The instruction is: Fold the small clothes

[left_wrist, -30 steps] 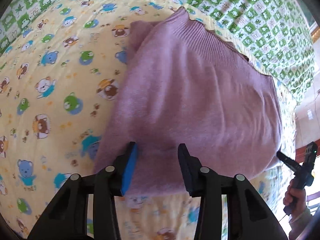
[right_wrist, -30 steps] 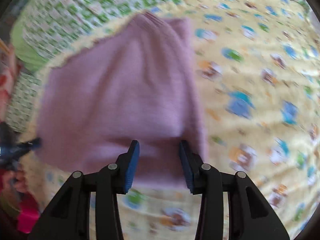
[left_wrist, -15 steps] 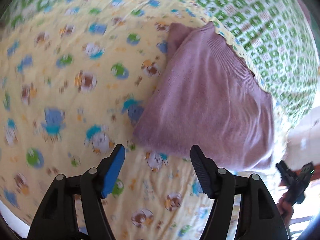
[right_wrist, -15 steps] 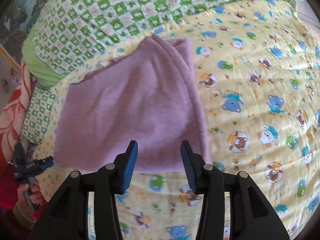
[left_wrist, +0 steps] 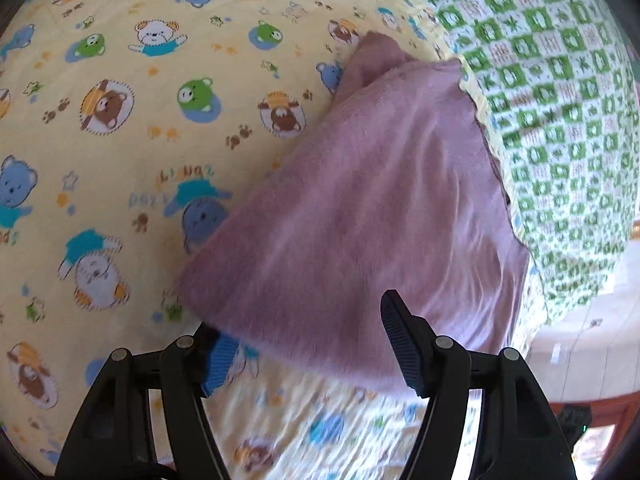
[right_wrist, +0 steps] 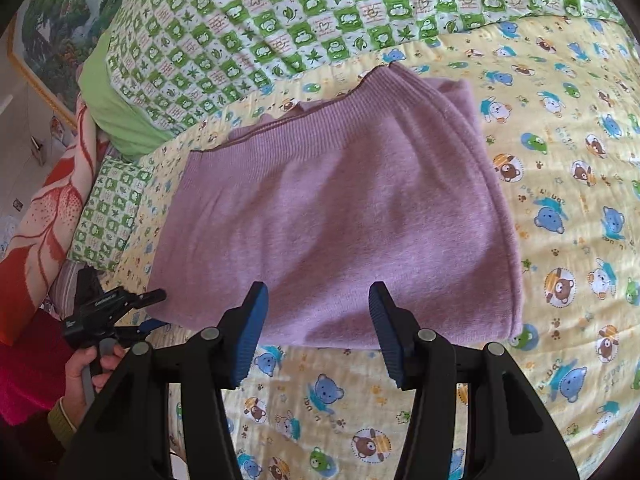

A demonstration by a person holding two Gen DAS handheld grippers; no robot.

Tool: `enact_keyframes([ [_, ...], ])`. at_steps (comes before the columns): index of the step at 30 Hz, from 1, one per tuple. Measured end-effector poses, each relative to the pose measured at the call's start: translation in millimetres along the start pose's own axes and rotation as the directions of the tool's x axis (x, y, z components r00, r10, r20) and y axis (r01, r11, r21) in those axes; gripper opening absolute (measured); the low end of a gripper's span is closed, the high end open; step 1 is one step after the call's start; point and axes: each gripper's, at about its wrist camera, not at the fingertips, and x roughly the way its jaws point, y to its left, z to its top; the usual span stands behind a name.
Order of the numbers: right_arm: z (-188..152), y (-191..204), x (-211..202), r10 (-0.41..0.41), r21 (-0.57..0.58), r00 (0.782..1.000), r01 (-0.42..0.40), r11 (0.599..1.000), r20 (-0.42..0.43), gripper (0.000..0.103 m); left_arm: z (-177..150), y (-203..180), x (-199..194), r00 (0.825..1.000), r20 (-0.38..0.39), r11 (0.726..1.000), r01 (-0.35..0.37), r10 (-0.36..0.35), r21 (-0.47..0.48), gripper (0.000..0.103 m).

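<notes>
Both claws, left and right, have just been opening, released and empty; the folded purple sweater lies just ahead on the bed, apparently set down to rest.

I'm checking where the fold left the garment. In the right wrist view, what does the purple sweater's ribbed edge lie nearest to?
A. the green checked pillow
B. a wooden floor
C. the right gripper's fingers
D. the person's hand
A: the purple sweater's ribbed band runs along its far side, toward the green checked pillow, while the plain edge faces the right gripper.
</notes>
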Motion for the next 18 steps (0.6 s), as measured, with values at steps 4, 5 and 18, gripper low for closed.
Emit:
enact_keyframes([
  [4,-2,-3,0,0.002,0.003,1.0,-0.002,1.0,-0.008,0.054,10,-8,4,0.999,0.045,1.0,-0.018,0.018,-0.011,0.035],
  [5,-2,-5,0,-0.001,0.007,1.0,0.001,1.0,-0.008,0.054,12,-14,6,0.999,0.044,1.0,-0.022,0.021,0.015,0.029],
  [18,19,-44,-6,0.033,0.082,0.999,-0.036,0.996,0.031,0.054,-49,-210,-12,0.984,0.001,0.773,0.141,-0.181,0.619,0.011],
])
